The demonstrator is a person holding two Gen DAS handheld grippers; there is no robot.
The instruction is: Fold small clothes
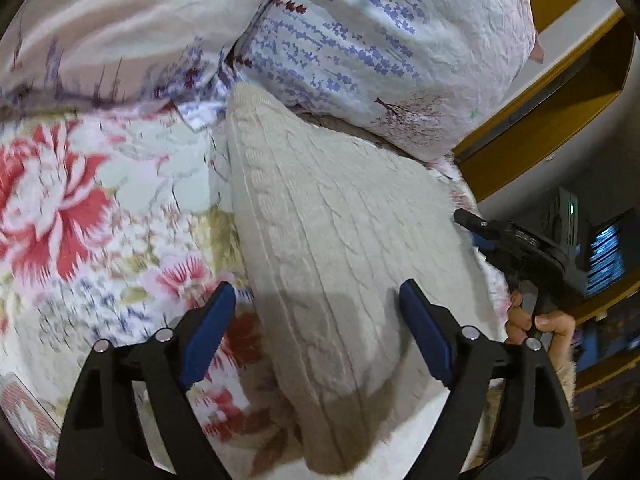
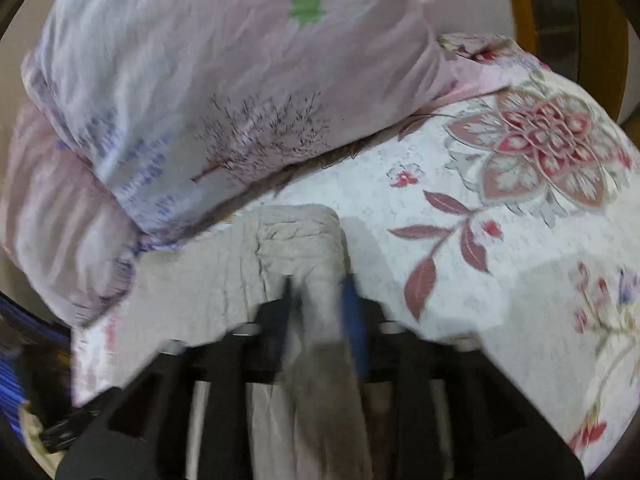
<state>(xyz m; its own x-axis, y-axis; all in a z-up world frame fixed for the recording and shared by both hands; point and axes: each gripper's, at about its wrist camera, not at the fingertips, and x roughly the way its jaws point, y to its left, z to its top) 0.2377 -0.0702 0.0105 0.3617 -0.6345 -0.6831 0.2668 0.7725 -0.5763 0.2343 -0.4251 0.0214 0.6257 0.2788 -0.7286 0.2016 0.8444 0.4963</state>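
A cream cable-knit sweater (image 1: 344, 220) lies on the floral bedsheet (image 1: 100, 216), stretched from near my left gripper up to the pillow. My left gripper (image 1: 318, 304) is open, its blue pads (image 1: 210, 332) on either side of the sweater's near left edge, holding nothing. My right gripper (image 2: 320, 292) is shut on a bunched part of the sweater (image 2: 300, 236) and holds it above the sheet (image 2: 500, 280); this view is blurred. The right gripper also shows in the left wrist view (image 1: 468, 220) at the sweater's right edge, held by a hand (image 1: 536, 324).
A pale pillow with purple flowers (image 1: 380, 40) lies behind the sweater, and it shows in the right wrist view (image 2: 240, 92). A pink blanket (image 1: 112, 28) lies at the far left. A wooden bed frame (image 1: 560, 112) and dark furniture stand to the right.
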